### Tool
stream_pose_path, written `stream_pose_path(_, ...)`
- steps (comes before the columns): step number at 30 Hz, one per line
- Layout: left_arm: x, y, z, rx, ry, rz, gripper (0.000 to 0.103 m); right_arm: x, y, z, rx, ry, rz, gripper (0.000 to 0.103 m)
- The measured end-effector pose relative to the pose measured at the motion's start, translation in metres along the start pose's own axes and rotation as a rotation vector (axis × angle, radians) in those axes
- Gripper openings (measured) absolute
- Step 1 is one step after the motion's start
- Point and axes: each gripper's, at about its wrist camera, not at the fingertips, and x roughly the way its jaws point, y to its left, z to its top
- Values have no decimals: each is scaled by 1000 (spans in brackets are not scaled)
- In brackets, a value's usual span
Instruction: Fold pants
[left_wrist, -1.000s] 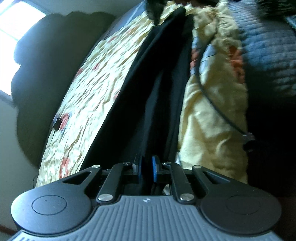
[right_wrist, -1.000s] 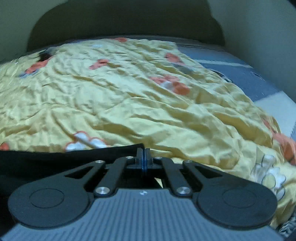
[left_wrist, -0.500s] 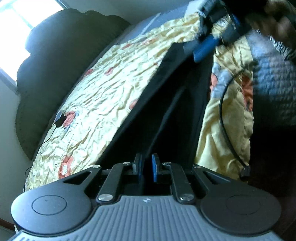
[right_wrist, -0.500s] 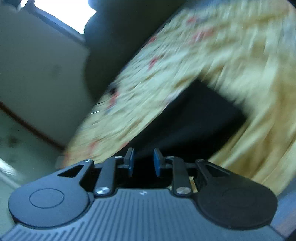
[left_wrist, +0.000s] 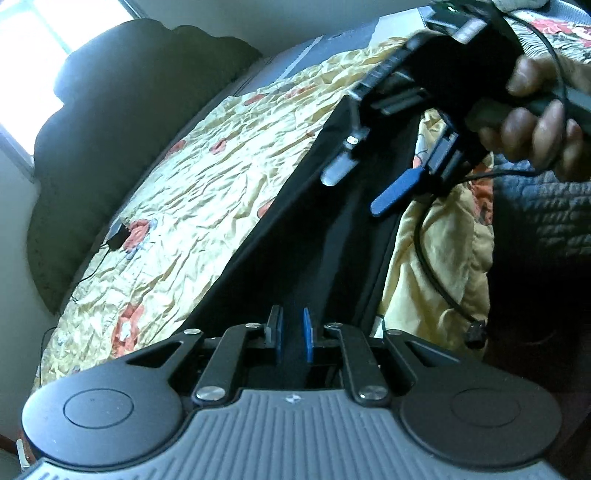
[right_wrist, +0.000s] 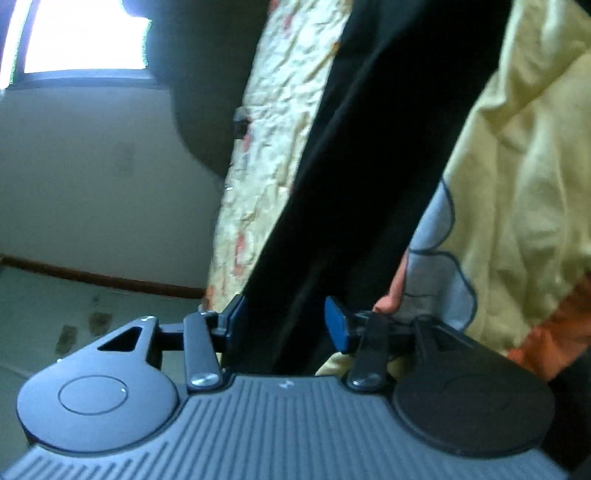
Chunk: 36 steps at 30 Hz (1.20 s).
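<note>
left gripper pinches the black pants; right gripper, jaws just opening, straddles the cloth loosely. regrip squarely, keeping the fold taut.

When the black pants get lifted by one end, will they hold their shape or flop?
Probably flop: the black pants are soft cloth, pulled into a long band from the left tool, and would likely sag once slack. They seem light. The right tool has just been opening around them, so that end may drop.

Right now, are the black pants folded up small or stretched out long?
Stretched out long. The black pants run as one long strip across the yellow floral bedspread, from the left gripper to the right gripper.
</note>
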Motion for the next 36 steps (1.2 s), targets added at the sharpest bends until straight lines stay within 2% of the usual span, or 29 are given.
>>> stream_pose_path(3, 3, -2, -2, -32, -5, -5, 11, 10, 13, 1, 10, -18, -37, 67)
stream_pose_path(5, 5, -1, -3, -29, 3, 12, 11, 19, 21, 1, -7, -31, -62, 71)
stream_pose_path(6, 5, 0, -4, -32, 1, 12, 11, 21, 22, -1, -20, -31, -59, 70)
stream_pose_path(8, 3, 5, -6, -48, -2, -1, 11, 24, 24, -3, -46, -14, -51, 43)
stream_pose_path(9, 4, 6, -6, -46, -2, 2, 11, 25, 24, -4, -61, -10, -36, 14)
stream_pose_path(10, 5, 7, -6, -42, -5, 4, 11, 26, 22, -6, -78, -14, -43, 7)
stream_pose_path(12, 6, 8, -6, -50, -3, -10, 12, 26, 22, -11, -112, -34, -73, 6)
stream_pose_path(18, -2, 20, -15, -91, -18, -60, 11, -8, 38, -38, -197, -112, -14, 5)
stream_pose_path(22, -3, 24, -17, -103, -13, -61, 11, -12, 38, -50, -233, -114, -94, 5)
stream_pose_path(24, -5, 26, -19, -104, -6, -67, 11, -13, 32, -49, -190, -100, -106, 5)
stream_pose_path(27, -2, 30, -26, -117, 28, -120, 11, -8, 26, -45, -168, -83, -159, 8)
stream_pose_path(29, -3, 37, -33, -151, 49, -141, 11, -12, 15, -43, -77, -39, -109, 11)
stream_pose_path(30, -4, 39, -37, -147, 60, -138, 12, -17, 13, -43, -77, -33, -115, 14)
stream_pose_path(32, -8, 43, -44, -144, 63, -97, 11, -41, 11, -44, -105, -83, -143, 29)
stream_pose_path(33, -9, 46, -47, -157, 70, -92, 11, -54, 10, -43, -115, -111, -154, 32)
stream_pose_path(36, -12, 53, -52, -175, 70, -48, 11, -88, 19, -34, -223, -263, -229, 32)
